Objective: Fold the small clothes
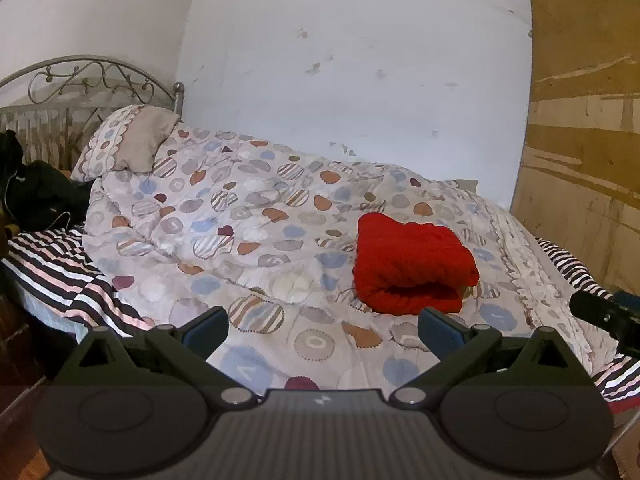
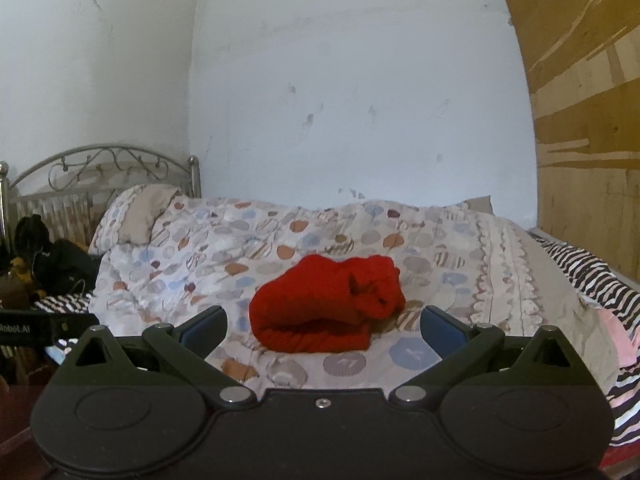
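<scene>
A red knitted garment (image 1: 414, 264) lies folded into a thick bundle on the patterned quilt (image 1: 256, 216). In the right wrist view the same red garment (image 2: 326, 306) sits just beyond the fingers, in the middle. My left gripper (image 1: 323, 330) is open and empty, hovering over the quilt with the bundle ahead and to its right. My right gripper (image 2: 324, 330) is open and empty too, a short way in front of the bundle and not touching it. The right gripper's black body (image 1: 604, 316) pokes in at the right edge of the left wrist view.
The bed has a metal headboard (image 1: 92, 80) and a pillow (image 1: 128, 144) at the far left. A dark bag (image 1: 40, 196) lies beside the pillow. A striped sheet (image 1: 68, 276) shows under the quilt. A white wall runs behind; a brown board (image 1: 584, 120) stands on the right.
</scene>
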Demonstrator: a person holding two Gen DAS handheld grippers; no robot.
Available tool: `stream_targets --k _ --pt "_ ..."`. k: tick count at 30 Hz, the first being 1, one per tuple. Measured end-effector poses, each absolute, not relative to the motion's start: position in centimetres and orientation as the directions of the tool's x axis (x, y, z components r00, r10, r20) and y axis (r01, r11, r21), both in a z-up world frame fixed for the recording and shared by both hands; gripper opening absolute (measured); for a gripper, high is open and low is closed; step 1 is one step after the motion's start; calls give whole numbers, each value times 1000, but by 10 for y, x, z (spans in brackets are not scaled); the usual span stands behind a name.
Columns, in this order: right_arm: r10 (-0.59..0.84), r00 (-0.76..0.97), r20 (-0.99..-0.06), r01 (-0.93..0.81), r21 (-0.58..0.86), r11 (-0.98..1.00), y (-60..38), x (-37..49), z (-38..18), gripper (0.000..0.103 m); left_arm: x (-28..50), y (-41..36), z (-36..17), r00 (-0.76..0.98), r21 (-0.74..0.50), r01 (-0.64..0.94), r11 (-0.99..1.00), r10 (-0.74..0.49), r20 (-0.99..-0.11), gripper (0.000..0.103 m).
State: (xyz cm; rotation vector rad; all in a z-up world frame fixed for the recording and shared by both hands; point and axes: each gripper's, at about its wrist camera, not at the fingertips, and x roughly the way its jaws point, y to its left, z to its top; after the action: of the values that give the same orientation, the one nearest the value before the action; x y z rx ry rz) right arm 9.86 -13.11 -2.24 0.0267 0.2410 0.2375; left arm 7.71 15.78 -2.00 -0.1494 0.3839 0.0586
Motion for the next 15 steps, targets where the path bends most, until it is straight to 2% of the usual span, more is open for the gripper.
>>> stream_targets --k 15 --pt "244 936 -253 -237 58 970 -130 100 -24 103 74 156 -21 927 -102 -88 991 44 -373 102"
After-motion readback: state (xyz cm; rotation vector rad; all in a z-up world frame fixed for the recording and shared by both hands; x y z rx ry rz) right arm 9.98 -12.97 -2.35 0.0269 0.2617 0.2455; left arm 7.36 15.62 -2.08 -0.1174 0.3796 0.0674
